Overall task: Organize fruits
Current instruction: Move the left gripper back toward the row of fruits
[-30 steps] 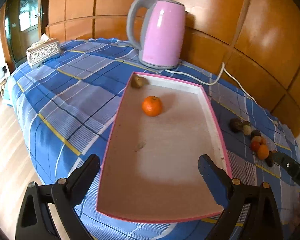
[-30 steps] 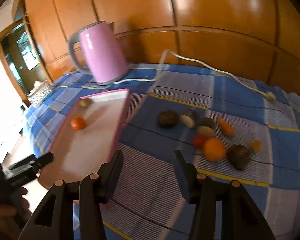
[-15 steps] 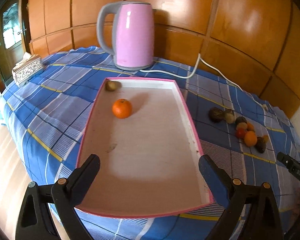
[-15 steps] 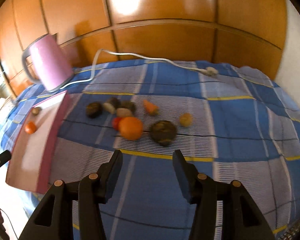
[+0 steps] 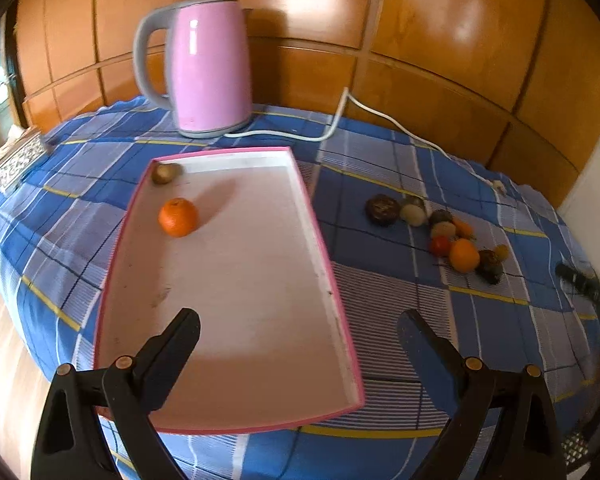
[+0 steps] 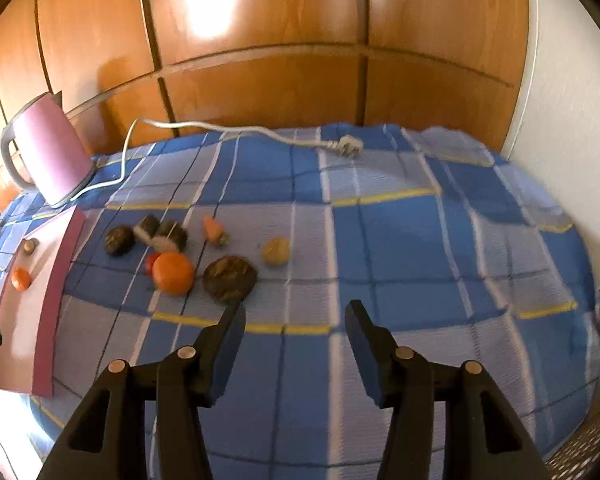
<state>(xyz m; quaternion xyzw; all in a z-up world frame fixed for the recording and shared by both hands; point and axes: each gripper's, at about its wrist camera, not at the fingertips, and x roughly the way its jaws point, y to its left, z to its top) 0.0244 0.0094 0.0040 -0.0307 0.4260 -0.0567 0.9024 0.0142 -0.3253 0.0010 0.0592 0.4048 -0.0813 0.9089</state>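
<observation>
You're in the reach-for-the-next-fruit part of this one, from what I can tell: two pieces are already in the pink-rimmed tray [image 5: 328, 280], an orange [image 5: 178, 217] on its far left side and a small brownish fruit [image 5: 165, 173] tucked in the far left corner, and the rest of the pile is out on the blue plaid cloth [image 6: 420, 248]. Your right gripper [image 6: 294, 330] has its jaws partly apart with nothing between them, and the closest targets sit just ahead and to its left: a dark wrinkly round fruit [image 6: 230, 278] nearly at the left fingertip, with a bigger orange [image 6: 173, 273] touching distance further left. A pale yellowish one [image 6: 276, 251] sits straight ahead, apart from the cluster. Next move probably means nudging left and down to straddle one fruit without bumping its neighbours, since they're packed close. Your left gripper [image 5: 298, 330] is spread wide and empty, hovering over the near end of the tray. The pink kettle [image 5: 208, 68] is way off behind, no worry.
</observation>
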